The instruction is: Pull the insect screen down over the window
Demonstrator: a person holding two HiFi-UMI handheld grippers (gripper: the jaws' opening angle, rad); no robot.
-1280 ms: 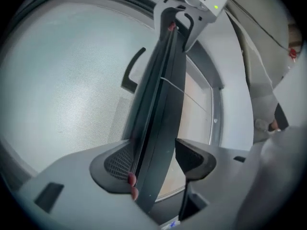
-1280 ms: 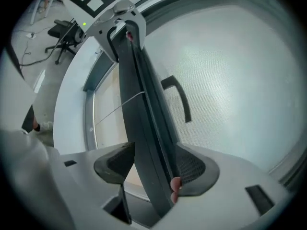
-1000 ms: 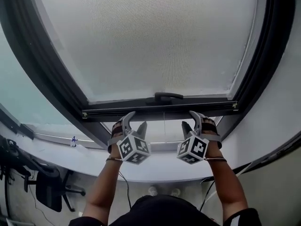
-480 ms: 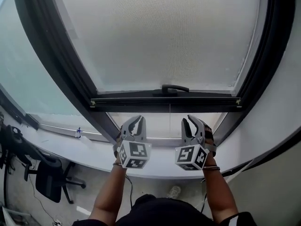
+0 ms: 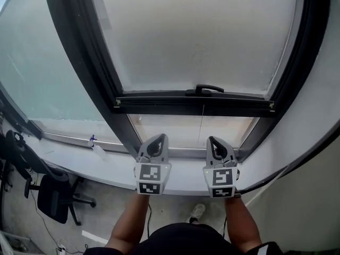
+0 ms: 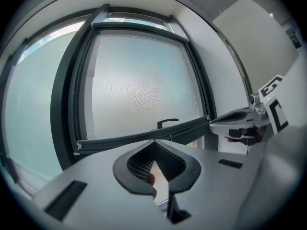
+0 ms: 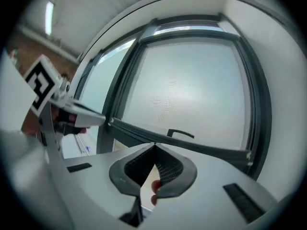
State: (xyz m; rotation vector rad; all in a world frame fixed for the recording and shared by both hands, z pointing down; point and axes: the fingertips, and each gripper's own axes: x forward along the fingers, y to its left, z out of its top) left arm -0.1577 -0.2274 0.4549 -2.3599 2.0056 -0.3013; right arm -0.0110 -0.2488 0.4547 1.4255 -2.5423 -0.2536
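Observation:
The grey mesh insect screen covers most of the window, and its dark bottom bar carries a small handle. A thin cord hangs from the bar. An uncovered strip of window shows below the bar. My left gripper and right gripper sit side by side below the bar, clear of it, over the sill. Both are shut with nothing between the jaws. In the left gripper view the left gripper points at the bar. In the right gripper view the right gripper points at the bar.
A white window sill runs below the frame, with a small bottle on it at the left. A fixed glass pane lies to the left and a white wall to the right. A black office chair stands on the floor below.
Both grippers have let go of the screen's bottom bar, dropped below it and gone from wide open to shut. The view has shifted rightward.

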